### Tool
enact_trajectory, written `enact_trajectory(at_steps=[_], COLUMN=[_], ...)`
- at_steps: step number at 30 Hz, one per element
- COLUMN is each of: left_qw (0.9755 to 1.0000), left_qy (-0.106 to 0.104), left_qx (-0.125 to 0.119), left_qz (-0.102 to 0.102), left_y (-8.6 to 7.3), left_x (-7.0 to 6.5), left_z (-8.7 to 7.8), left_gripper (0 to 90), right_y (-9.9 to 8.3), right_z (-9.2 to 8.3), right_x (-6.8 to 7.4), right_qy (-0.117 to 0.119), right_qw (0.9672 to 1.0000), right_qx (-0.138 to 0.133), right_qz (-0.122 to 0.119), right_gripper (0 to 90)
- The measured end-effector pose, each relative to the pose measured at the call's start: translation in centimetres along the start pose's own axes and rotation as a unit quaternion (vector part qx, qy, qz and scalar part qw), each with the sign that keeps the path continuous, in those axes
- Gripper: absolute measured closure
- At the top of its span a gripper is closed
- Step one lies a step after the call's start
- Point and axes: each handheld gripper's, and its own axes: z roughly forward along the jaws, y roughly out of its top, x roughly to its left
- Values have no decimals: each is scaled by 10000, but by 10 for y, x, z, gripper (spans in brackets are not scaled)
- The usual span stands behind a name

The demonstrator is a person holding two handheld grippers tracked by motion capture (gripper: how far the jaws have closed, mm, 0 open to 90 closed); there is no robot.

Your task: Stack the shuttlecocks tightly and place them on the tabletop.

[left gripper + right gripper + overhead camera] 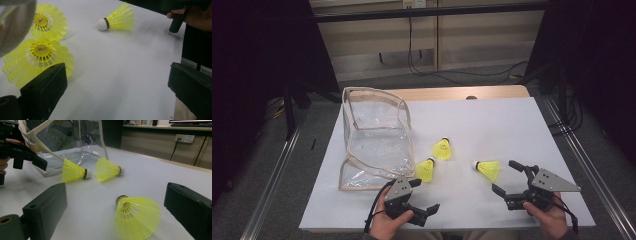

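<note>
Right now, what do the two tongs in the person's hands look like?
Both the left tongs and the right tongs are black, each with two chunky, blocky jaws. Each carries a grey three-cornered plate with small dark dots on top. A black cable trails from each handle.

Shuttlecocks yellow plastic mesh; bag clear glossy plastic.

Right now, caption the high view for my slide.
Two open grippers, left gripper and right gripper, flank three yellow shuttlecocks beside a clear bag.

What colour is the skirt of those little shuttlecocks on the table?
Bright yellow, an open mesh skirt; the right gripper view shows it best on the nearest shuttlecock.
</note>
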Motion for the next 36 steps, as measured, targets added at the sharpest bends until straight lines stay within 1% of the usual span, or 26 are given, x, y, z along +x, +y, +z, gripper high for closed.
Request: enact_trajectory(at_steps=[5,8,9,12,15,17,18,20,21,22,23,24,25,28,29,31,32,33,34,36], left_qw=[10000,10000,10000,9999,9997,9996,9997,9998,9998,9997,9997,9995,9995,9999,9999,9999,9999,9998,9999,9998], left_qy=[13,-11,2,46,129,176,153,20,18,74,130,169,168,39,24,84,78,99,97,158], left_qx=[20,27,62,57,85,141,148,156,185,217,208,201,184,120,121,115,102,149,117,141], left_qz=[-42,-32,-29,-156,-179,-143,-137,-130,-102,-76,-96,-164,-176,-32,-14,23,26,53,22,6], left_y=[1,2,2,4,4,5,5,5,5,5,6,6,7,9,10,12,12,13,13,14], left_x=[-2,-3,-3,-4,-4,-4,-4,-6,-6,-7,-8,-8,-8,-10,-11,-14,-15,-15,-15,-16], left_z=[4,6,7,11,15,16,17,18,20,21,22,23,23,24,25,28,30,30,32,33], left_gripper=[18,21,20,20,18,19,20,32,32,32,32,32,33,35,35,35,35,34,35,35], right_y=[0,0,0,0,0,0,0,0,0,0,0,0,0,0,0,0,0,0,0,0], right_z=[0,0,0,0,0,0,0,0,0,0,0,0,0,0,0,0,0,0,0,0], right_x=[0,0,0,0,0,0,0,0,0,0,0,0,0,0,0,0,0,0,0,0], right_qy=[-5,-6,-4,-2,-3,-2,-4,-3,-7,-4,-3,-6,6,1,1,3,3,-1,2,0], right_qw=[10000,10000,10000,10000,10000,10000,10000,10000,10000,10000,10000,10000,10000,10000,10000,10000,10000,10000,10000,10000], right_qx=[10,17,14,9,24,13,21,21,20,22,21,22,6,14,14,9,9,5,3,-2], right_qz=[16,0,1,-2,-1,-15,-1,0,-2,3,5,2,10,-3,-3,14,14,-5,-8,-8], right_gripper=[41,41,41,41,41,41,41,41,41,41,41,41,41,41,41,41,41,41,42,43])
